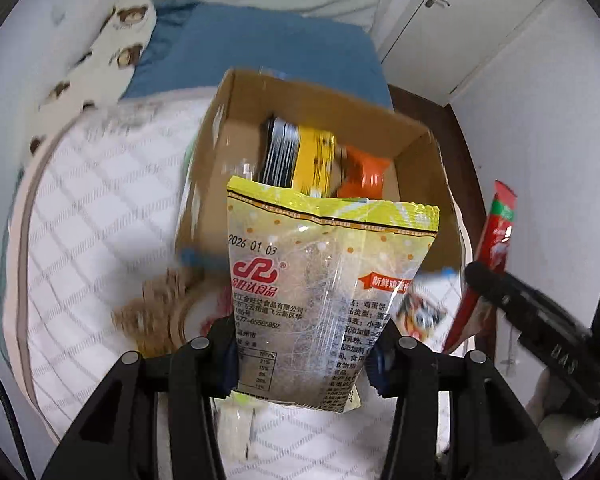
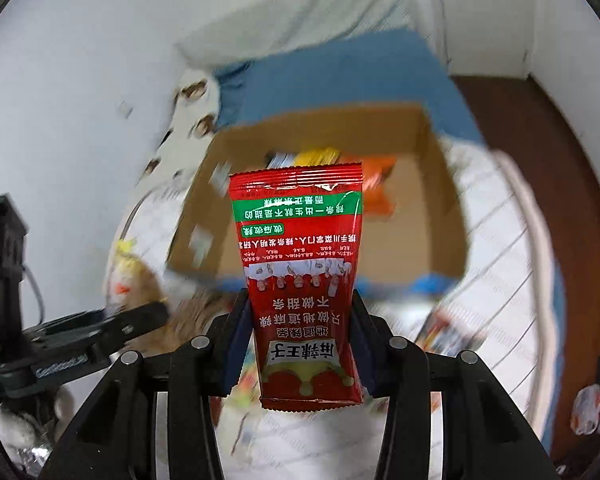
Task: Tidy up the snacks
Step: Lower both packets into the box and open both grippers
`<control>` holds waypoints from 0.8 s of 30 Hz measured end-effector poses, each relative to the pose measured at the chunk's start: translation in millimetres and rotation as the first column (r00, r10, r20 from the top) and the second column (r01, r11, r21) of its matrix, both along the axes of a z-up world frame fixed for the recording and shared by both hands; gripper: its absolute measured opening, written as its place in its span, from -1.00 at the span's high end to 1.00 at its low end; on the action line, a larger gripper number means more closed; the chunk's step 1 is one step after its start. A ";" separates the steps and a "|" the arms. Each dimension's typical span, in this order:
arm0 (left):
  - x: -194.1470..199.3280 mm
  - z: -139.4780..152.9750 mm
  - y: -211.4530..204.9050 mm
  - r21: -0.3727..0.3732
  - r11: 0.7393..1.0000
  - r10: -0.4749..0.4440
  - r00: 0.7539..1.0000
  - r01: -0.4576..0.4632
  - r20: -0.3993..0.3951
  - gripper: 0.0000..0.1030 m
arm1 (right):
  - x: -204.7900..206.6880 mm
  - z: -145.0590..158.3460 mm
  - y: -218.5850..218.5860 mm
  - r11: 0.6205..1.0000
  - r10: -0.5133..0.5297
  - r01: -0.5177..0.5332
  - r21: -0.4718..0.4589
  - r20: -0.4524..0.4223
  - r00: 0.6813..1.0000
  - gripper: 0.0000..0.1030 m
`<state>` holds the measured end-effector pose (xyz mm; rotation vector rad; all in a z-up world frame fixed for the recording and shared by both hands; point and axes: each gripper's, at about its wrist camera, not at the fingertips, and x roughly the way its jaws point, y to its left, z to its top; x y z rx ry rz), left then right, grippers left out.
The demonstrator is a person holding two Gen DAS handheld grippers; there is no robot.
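My left gripper [image 1: 306, 354] is shut on a yellow-and-clear egg cracker packet [image 1: 324, 280], held upright in front of an open cardboard box [image 1: 220, 136] on the bed. Inside the box lie a yellow-and-black packet [image 1: 300, 156] and an orange packet [image 1: 364, 174]. My right gripper [image 2: 300, 344] is shut on a red spicy-strip packet [image 2: 300, 264], held upright before the same cardboard box [image 2: 440, 216]. The red packet [image 1: 496, 240] and the right gripper's finger [image 1: 520, 300] also show at the right of the left wrist view.
The box stands on a white quilted mattress [image 1: 100, 208] with a blue sheet [image 1: 268, 48] and a pillow behind it. Loose snack packets [image 1: 420, 312] lie on the mattress near the box. A brown floor [image 2: 540, 152] and white closet doors [image 1: 480, 20] are at the right.
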<state>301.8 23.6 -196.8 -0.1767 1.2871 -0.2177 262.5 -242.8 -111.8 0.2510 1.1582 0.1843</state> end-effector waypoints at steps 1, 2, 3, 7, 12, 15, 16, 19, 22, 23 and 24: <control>9.6 -3.6 -3.0 0.012 1.000 0.000 1.000 0.000 0.001 0.11 | 13.2 -1.0 -2.3 1.000 -0.010 0.010 -0.018 0.009 1.000 0.08; 18.3 -4.9 -5.6 0.024 1.000 0.001 1.000 -0.001 0.000 0.11 | 23.3 -1.2 -5.5 0.999 -0.017 0.018 -0.034 0.013 1.000 0.08; 34.7 -8.0 -7.8 0.048 0.999 0.003 1.000 -0.003 -0.005 0.11 | 32.5 -1.2 -8.8 0.999 -0.026 0.027 -0.043 0.014 1.000 0.07; 82.3 -24.4 -12.0 0.148 0.989 0.014 1.000 -0.012 -0.013 0.11 | 73.1 -15.2 -22.7 0.995 -0.060 0.059 -0.082 -0.008 0.998 0.08; 129.5 -57.8 -11.6 0.258 0.966 0.015 0.999 -0.001 -0.051 0.11 | 123.0 -47.9 -37.9 0.987 -0.088 0.075 -0.144 -0.083 0.993 0.07; 151.4 -75.9 -14.8 0.287 0.958 0.011 0.996 0.014 -0.084 0.11 | 144.6 -76.3 -35.4 0.982 -0.094 0.071 -0.175 -0.124 0.988 0.07; 156.4 -80.5 -16.3 0.293 0.956 0.007 0.996 0.021 -0.092 0.11 | 153.1 -86.9 -36.7 0.980 -0.095 0.068 -0.189 -0.139 0.986 0.07; 171.3 -93.8 -18.4 0.312 0.950 0.009 0.993 0.029 -0.119 0.11 | 168.3 -104.5 -36.5 0.973 -0.110 0.073 -0.217 -0.165 0.980 0.07; 183.7 -104.5 -20.4 0.312 0.950 0.016 0.990 0.029 -0.139 0.11 | 177.3 -118.9 -37.2 0.970 -0.121 0.076 -0.229 -0.187 0.975 0.07; 186.7 -106.6 -21.4 0.312 0.950 0.018 0.989 0.029 -0.145 0.11 | 179.8 -123.5 -38.2 0.970 -0.124 0.078 -0.229 -0.196 0.973 0.06; 190.9 -113.1 -22.1 0.302 0.953 0.013 0.987 0.038 -0.163 0.10 | 182.1 -128.5 -39.6 0.971 -0.126 0.078 -0.226 -0.207 0.970 0.03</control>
